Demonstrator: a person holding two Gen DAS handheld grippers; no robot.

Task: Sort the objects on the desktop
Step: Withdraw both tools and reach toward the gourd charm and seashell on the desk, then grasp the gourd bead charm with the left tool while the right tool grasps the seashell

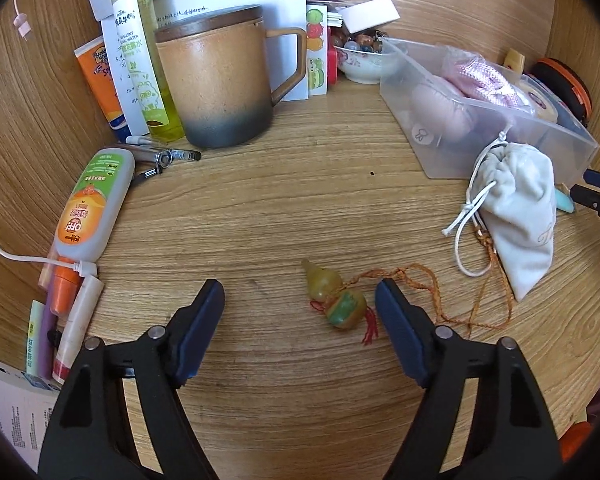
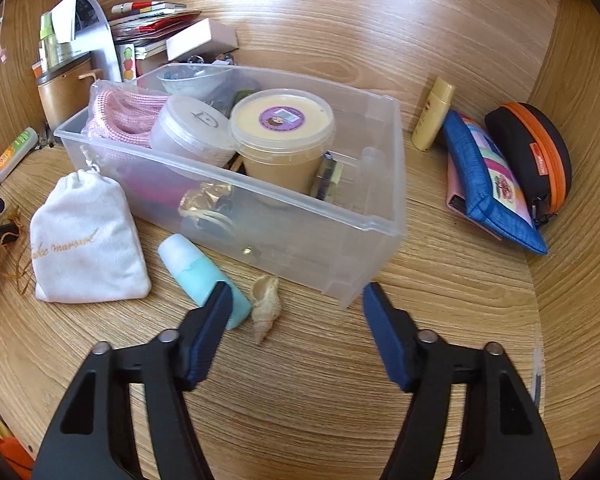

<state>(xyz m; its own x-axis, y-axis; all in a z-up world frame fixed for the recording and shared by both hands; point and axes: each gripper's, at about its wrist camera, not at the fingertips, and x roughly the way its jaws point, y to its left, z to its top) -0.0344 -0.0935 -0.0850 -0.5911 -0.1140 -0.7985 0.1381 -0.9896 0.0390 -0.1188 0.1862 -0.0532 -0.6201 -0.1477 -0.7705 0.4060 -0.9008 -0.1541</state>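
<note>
our left gripper (image 1: 300, 292) stands wide and empty; the gourd charm (image 1: 336, 299) lies on the desk between its jaws, close to the right-hand one, long axis slanting across the gap. our right gripper (image 2: 298, 294), also wide and empty, faces the clear bin (image 2: 380, 204).

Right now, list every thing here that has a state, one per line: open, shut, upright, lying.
left gripper: open, holding nothing
right gripper: open, holding nothing
mug: upright, lid on
clear bin: open-topped, holds things
cream tub: upright in bin, lid on
white pouch: lying, drawstring closed
gourd charm: lying on desk
teal bottle: lying
orange case: zipped shut
</note>
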